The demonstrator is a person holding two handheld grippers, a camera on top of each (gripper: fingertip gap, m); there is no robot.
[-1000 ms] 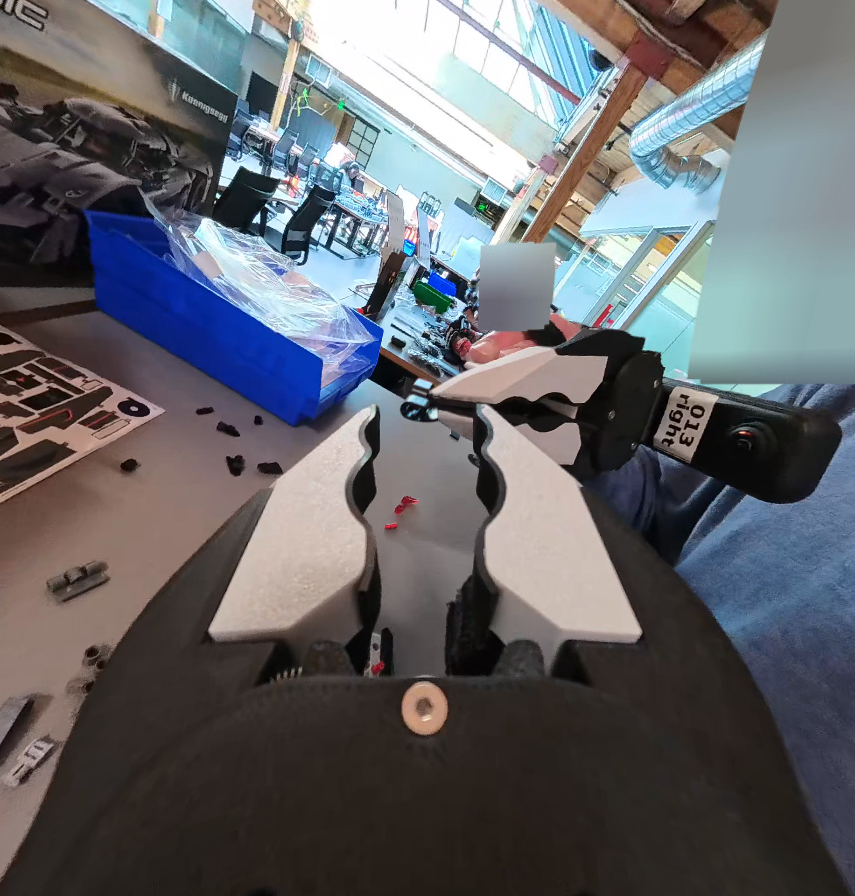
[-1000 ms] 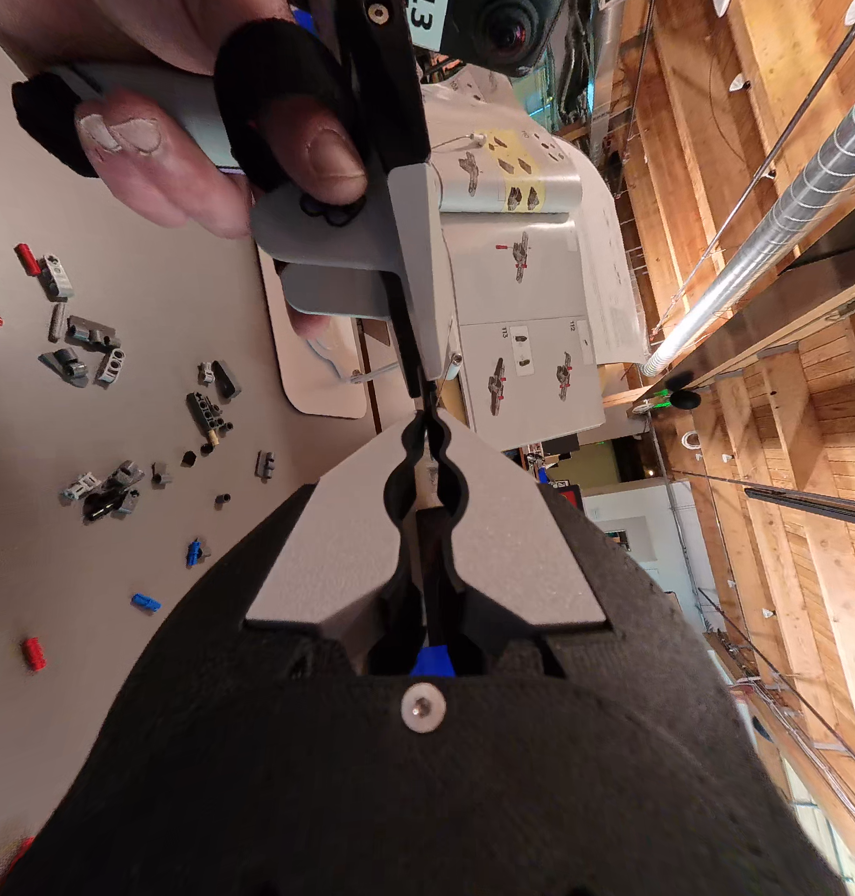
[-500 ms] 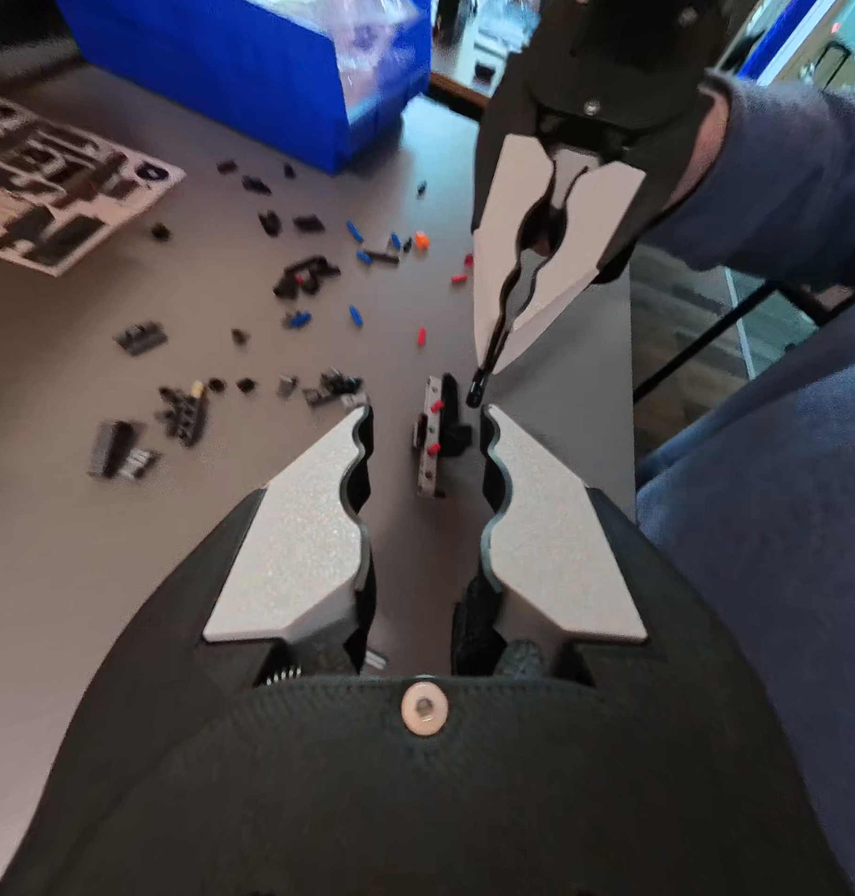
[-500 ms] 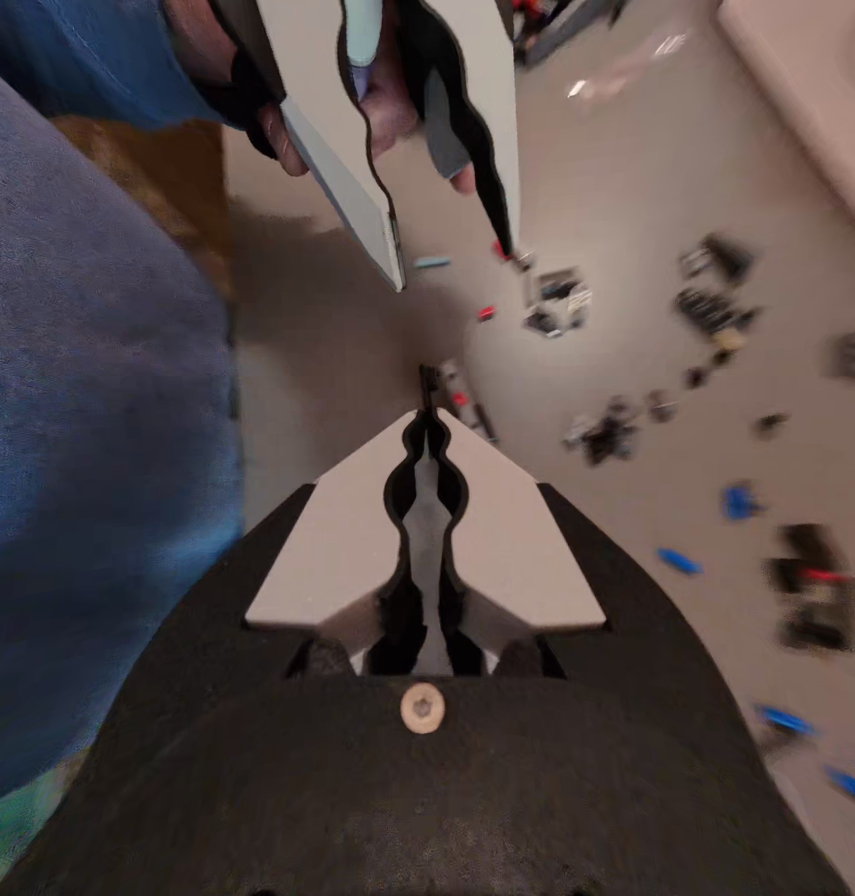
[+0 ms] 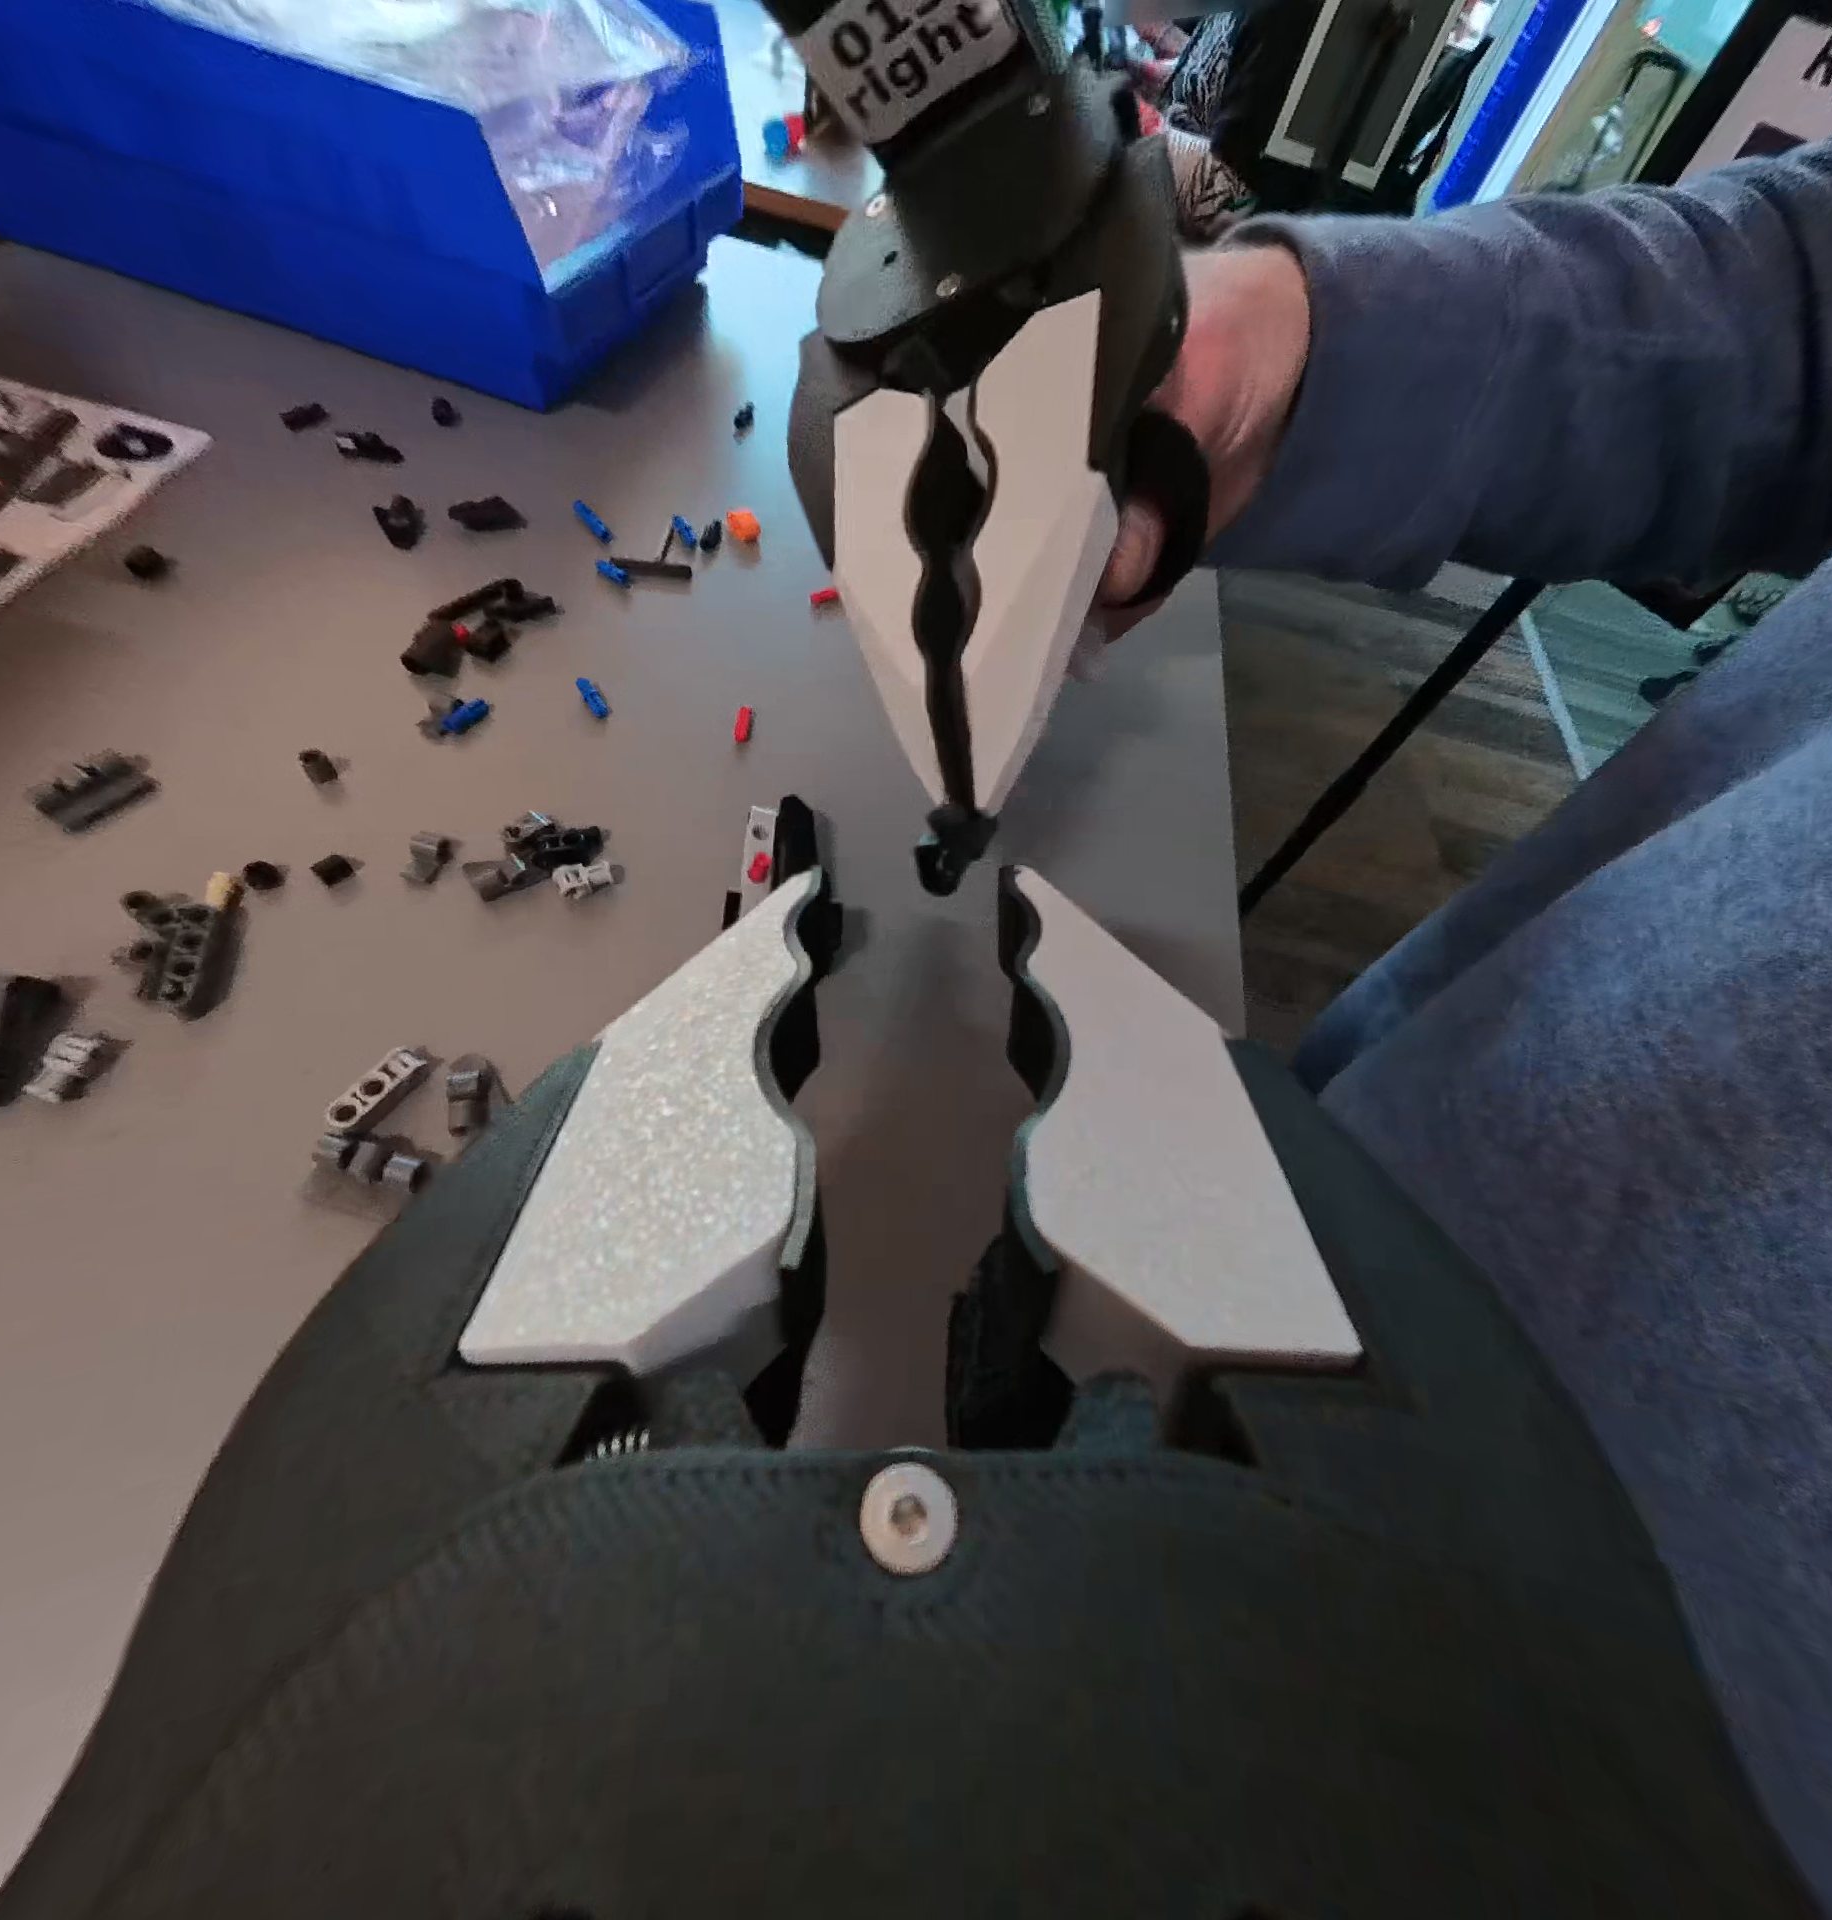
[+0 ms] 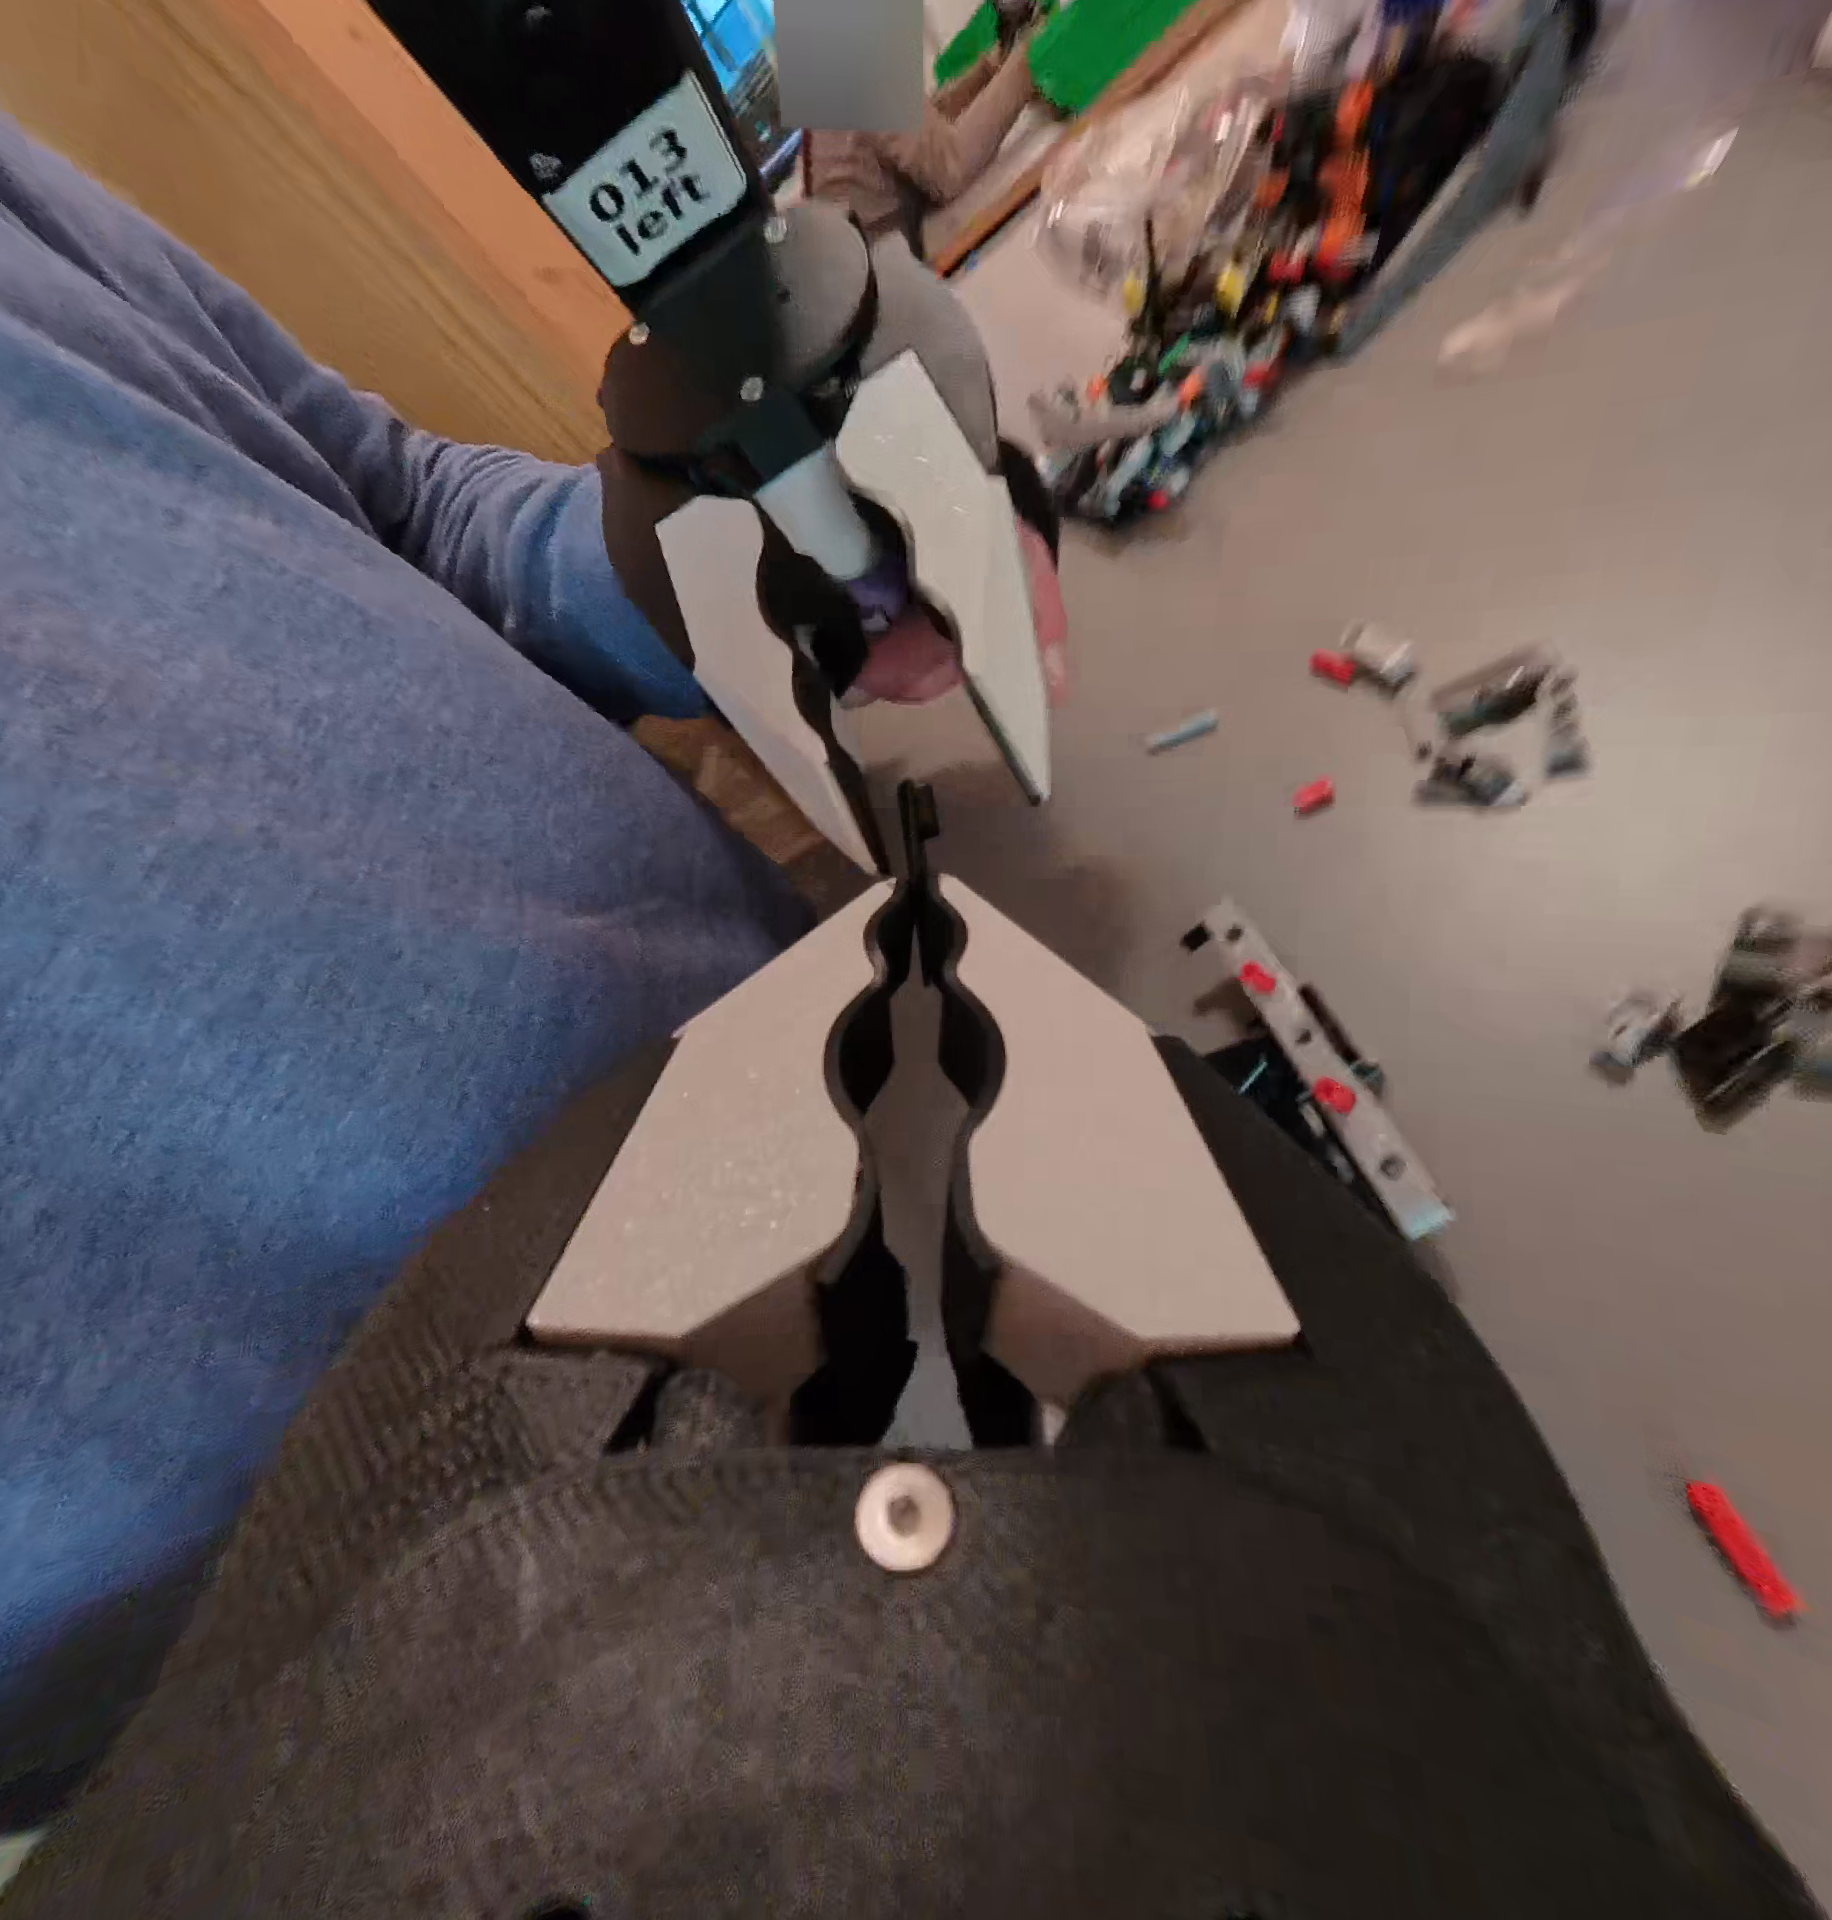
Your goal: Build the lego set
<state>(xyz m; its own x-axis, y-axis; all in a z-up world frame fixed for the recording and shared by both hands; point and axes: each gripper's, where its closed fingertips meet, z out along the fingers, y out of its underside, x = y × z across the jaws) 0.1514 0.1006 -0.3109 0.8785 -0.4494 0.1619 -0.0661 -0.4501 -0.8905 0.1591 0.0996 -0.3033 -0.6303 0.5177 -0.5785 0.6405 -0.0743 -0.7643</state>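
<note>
My right gripper [image 6: 914, 891] is shut on a small black lego piece [image 6: 917, 831], which sticks out past its tips. In the left wrist view the right gripper [image 5: 956, 812] points down with the black piece [image 5: 951, 850] at its tip, just above and between my left gripper's open fingertips. My left gripper [image 5: 912, 896] is open and empty; it also shows in the right wrist view [image 6: 953, 831], tips facing mine. A grey lego beam with red pins [image 5: 761, 854] [image 6: 1317, 1081] lies on the table just beside the left finger.
Several loose black, grey, blue and red lego pieces [image 5: 538, 847] lie scattered over the grey table [image 5: 268, 1247]. A blue bin with plastic bags [image 5: 372, 208] stands at the back, a sticker sheet [image 5: 39, 468] at left. The table edge runs at right [image 5: 1229, 790]. A blue-clothed leg is close [image 5: 1618, 1143].
Both grippers have swung down from facing the room toward the table. The right gripper has come nearer, bringing its black piece between my open left fingertips.
</note>
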